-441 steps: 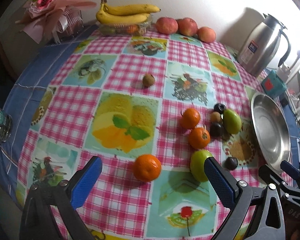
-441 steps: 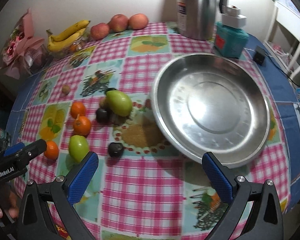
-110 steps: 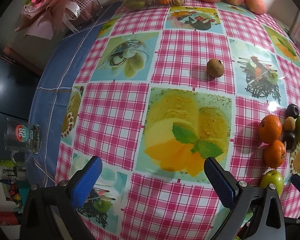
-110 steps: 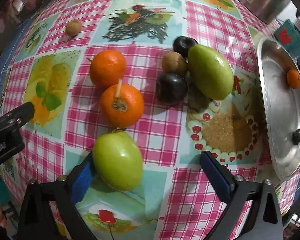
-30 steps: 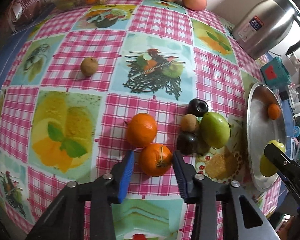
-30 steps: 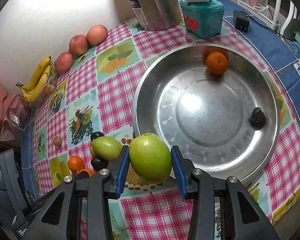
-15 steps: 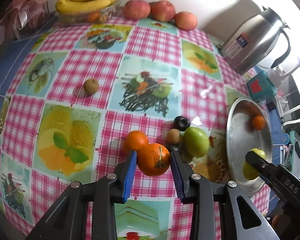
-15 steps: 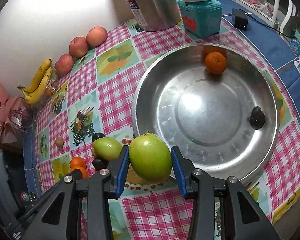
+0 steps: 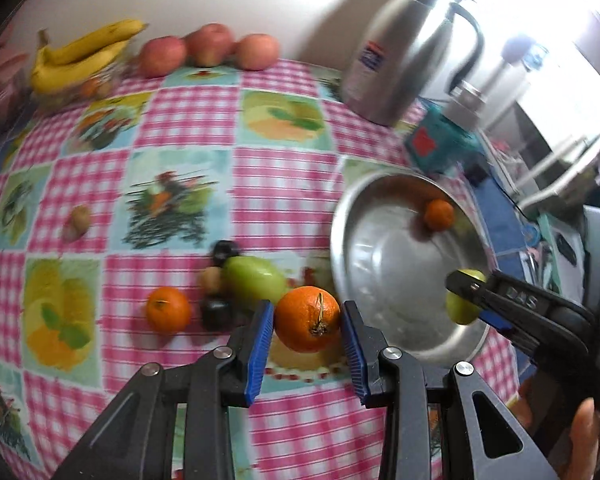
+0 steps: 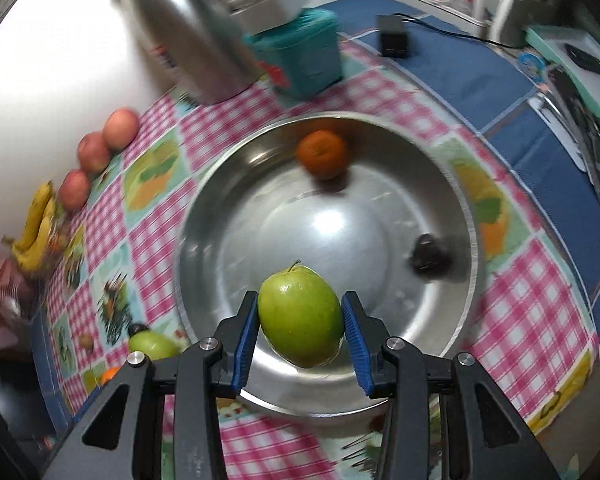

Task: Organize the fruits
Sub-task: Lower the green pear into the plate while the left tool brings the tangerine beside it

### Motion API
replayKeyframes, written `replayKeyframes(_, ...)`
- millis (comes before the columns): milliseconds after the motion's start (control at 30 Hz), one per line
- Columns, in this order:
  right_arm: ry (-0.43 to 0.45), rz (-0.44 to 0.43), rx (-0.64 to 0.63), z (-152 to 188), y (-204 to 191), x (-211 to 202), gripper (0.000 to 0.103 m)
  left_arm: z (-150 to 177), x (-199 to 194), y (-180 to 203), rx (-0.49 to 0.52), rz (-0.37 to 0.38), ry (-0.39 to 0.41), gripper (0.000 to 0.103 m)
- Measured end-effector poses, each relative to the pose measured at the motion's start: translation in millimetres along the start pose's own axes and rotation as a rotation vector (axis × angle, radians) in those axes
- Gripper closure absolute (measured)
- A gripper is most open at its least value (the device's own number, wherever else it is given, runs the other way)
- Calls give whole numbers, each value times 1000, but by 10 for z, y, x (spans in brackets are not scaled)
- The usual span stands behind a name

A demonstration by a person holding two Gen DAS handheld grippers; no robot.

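My left gripper (image 9: 307,330) is shut on an orange (image 9: 307,318), lifted above the checked tablecloth just left of the steel bowl (image 9: 363,276). My right gripper (image 10: 300,326) is shut on a green fruit (image 10: 300,316) and hangs over the near part of the steel bowl (image 10: 220,240). The same green fruit (image 9: 461,308) shows in the left wrist view, held over the bowl. Inside the bowl lie a small orange (image 10: 321,154) and a dark fruit (image 10: 427,258). On the cloth remain another orange (image 9: 168,314), a green fruit (image 9: 254,280), two dark fruits and a small brown one.
A steel jug (image 9: 403,56) and a teal box (image 9: 439,144) stand behind the bowl. Bananas (image 9: 84,52) and three red apples (image 9: 208,46) line the far edge. A lone brown fruit (image 9: 78,218) lies at the left. A black adapter (image 10: 393,40) lies on the blue cloth.
My left gripper has lifted the orange off the cloth and carried it right, towards the bowl. My right gripper has moved the green fruit from the bowl's near rim to over its inside.
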State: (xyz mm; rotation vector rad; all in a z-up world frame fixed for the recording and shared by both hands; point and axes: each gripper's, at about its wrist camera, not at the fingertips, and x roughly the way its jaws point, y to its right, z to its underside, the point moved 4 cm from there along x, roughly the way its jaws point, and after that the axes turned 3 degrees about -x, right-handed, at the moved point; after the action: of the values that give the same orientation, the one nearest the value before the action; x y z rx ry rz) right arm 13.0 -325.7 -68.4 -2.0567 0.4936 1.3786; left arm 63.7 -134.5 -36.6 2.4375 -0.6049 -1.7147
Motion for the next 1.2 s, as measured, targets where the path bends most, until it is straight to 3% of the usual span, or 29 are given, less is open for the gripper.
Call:
replayKeyframes(267, 0, 20, 64, -90, 261, 49, 60, 0, 223, 392, 64, 63, -9, 66)
replayKeyframes(767, -26, 25, 82, -95, 351, 122, 59, -1, 421, 585, 142, 47, 10, 64)
replayKeyframes(900, -31, 37, 76, -94, 364, 147, 59, -40, 376, 516, 117, 39, 27, 49)
replayKeyframes(1100, -25, 61, 52, -107, 358, 142, 59, -87, 322, 435, 90, 22, 38, 41)
replayKeyframes(1200, -5, 50, 46, -121, 349, 109, 59, -105, 301, 388, 73, 15, 43, 31)
